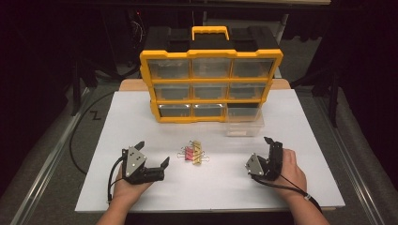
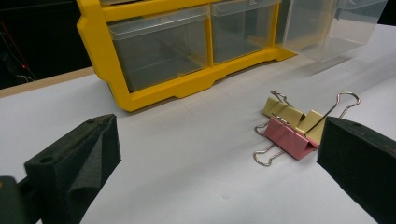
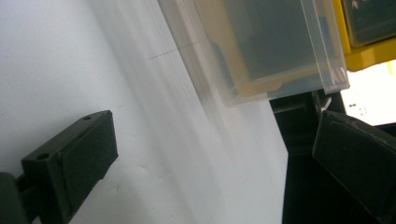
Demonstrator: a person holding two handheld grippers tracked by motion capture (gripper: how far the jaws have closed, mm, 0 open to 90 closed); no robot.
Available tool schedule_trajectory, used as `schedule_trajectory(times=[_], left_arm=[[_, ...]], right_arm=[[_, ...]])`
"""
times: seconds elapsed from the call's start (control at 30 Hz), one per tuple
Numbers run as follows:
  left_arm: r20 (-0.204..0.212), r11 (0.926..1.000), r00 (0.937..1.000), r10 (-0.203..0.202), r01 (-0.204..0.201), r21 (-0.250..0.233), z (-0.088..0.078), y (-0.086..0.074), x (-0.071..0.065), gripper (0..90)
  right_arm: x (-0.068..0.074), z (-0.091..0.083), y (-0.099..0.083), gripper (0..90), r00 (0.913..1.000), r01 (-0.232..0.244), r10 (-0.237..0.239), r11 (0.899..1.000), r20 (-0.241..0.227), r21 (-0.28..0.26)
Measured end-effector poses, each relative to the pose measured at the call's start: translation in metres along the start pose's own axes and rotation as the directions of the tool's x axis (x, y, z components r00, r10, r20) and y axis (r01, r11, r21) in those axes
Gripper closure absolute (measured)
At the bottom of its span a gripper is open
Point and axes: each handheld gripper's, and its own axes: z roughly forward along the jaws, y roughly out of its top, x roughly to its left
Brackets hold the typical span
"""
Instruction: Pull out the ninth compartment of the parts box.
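Nearby, binder clips (image 1: 193,153), untouched.

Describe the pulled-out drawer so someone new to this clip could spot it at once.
Start at the yellow organizer standing at the back of the white table, with three rows of clear drawers. At its bottom-right corner, one clear drawer juts forward over the table. The other drawers sit flush in the frame; only this one sticks out.

Glossy yellow plastic organizer (image 1: 211,55), clear plastic drawer (image 1: 244,123), matt white tabletop (image 1: 141,122), shiny wire-handled binder clips (image 2: 292,130)
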Motion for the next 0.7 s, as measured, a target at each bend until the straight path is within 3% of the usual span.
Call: schedule_trajectory(times=[0.17, 0.33, 0.37, 0.47, 0.6, 0.7], left_arm=[[0.000, 1.0000, 1.0000, -0.006, 0.006, 0.004, 0.000, 0.000, 0.000, 0.3], [0.012, 0.9996, 0.9999, -0.009, 0.009, 0.028, 0.002, -0.001, 0.000, 0.3], [0.011, 0.9995, 0.9999, -0.007, 0.006, 0.031, 0.003, -0.001, 0.000, 0.3], [0.007, 0.9994, 0.9999, -0.009, 0.009, 0.032, 0.003, -0.001, 0.000, 0.3], [-0.004, 0.9993, 0.9999, -0.015, 0.016, 0.034, 0.004, -0.001, 0.001, 0.3], [-0.012, 0.9991, 0.9997, -0.022, 0.023, 0.036, 0.004, -0.002, 0.002, 0.3]], right_arm=[[-0.006, 0.001, -0.003, 0.8, 0.9953, -0.096, 0.096, 0.995, -0.013, -0.017], [-0.010, 0.000, -0.005, 0.8, 0.9778, -0.206, 0.205, 0.978, -0.045, -0.033], [-0.011, 0.000, -0.006, 0.8, 0.9670, -0.250, 0.247, 0.968, -0.061, -0.037], [-0.014, 0.000, -0.008, 0.8, 0.9458, -0.316, 0.311, 0.948, -0.093, -0.045], [-0.018, 0.001, -0.011, 0.8, 0.8972, -0.427, 0.417, 0.903, -0.144, -0.047], [-0.020, 0.003, -0.015, 0.8, 0.8401, -0.522, 0.505, 0.852, -0.198, -0.041]])
